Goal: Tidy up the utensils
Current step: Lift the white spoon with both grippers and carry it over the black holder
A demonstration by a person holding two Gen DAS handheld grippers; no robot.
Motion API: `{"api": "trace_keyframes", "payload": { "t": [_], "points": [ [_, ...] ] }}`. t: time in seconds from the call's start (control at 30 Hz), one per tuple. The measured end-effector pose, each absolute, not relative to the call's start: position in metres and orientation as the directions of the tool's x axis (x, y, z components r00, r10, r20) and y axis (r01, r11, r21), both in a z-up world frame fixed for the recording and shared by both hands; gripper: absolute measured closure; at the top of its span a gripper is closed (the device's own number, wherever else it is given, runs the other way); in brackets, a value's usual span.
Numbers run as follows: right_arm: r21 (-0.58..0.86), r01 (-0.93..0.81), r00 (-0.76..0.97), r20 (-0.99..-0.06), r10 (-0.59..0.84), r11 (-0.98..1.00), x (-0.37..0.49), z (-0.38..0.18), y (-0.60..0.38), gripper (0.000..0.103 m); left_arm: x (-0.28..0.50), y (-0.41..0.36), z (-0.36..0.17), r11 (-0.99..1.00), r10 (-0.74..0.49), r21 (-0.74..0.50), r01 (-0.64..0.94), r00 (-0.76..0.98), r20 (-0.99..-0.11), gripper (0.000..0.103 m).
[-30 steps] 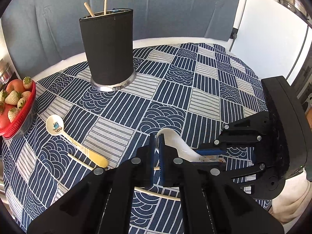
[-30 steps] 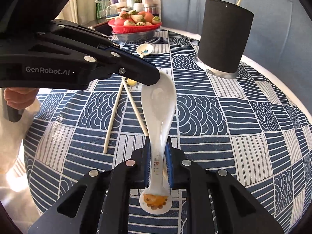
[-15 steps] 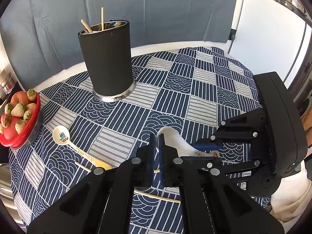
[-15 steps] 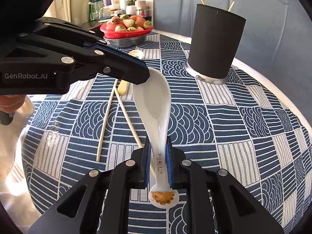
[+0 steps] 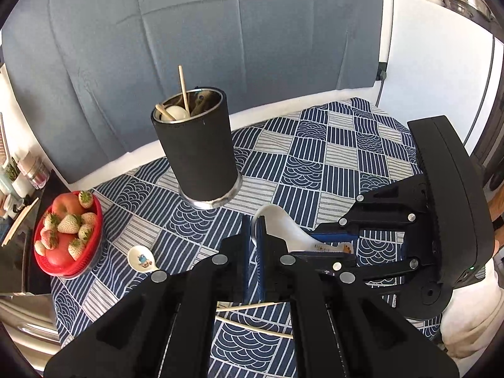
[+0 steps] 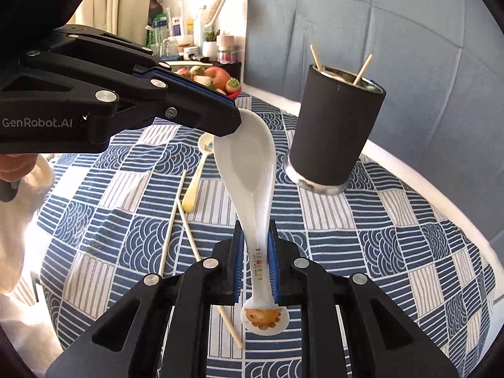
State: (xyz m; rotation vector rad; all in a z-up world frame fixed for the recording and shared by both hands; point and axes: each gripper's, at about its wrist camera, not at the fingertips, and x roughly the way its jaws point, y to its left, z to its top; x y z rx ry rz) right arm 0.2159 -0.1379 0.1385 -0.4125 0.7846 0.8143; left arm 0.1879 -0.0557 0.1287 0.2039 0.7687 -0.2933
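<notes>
Both grippers share the white spoon [image 6: 249,170] above the table [image 6: 393,245]: the right gripper [image 6: 255,267] clamps its handle while the left gripper [image 5: 252,239], pinched narrow, nips the bowl's rim, steadying it for the black holder [image 6: 337,132].

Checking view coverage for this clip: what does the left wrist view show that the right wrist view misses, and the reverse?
Left wrist only: a pale spoon inside the holder, and the whole fruit basket.
Right wrist only: the fish print on the handle end of the white spoon, gripped by the right tool; the cluttered shelf.
Both: holder, white spoon, small spoon, two loose chopsticks, patterned cloth.
</notes>
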Motion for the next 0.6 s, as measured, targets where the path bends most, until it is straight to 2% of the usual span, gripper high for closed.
{"api": "trace_keyframes", "payload": {
  "t": [0.33, 0.6],
  "points": [
    [-0.089, -0.765, 0.511, -0.687, 0.517, 0.638, 0.235, 0.175, -0.133, 0.090, 0.194, -0.052, 0.175, 0.935, -0.178, 0.126, 0.333, 0.744, -0.644, 0.098],
    [-0.068, -0.757, 0.534, -0.638, 0.555, 0.650, 0.262, 0.198, -0.131, 0.090, 0.211, -0.054, 0.202, 0.928, -0.157, 0.182, 0.326, 0.782, -0.603, 0.098]
  ]
}}
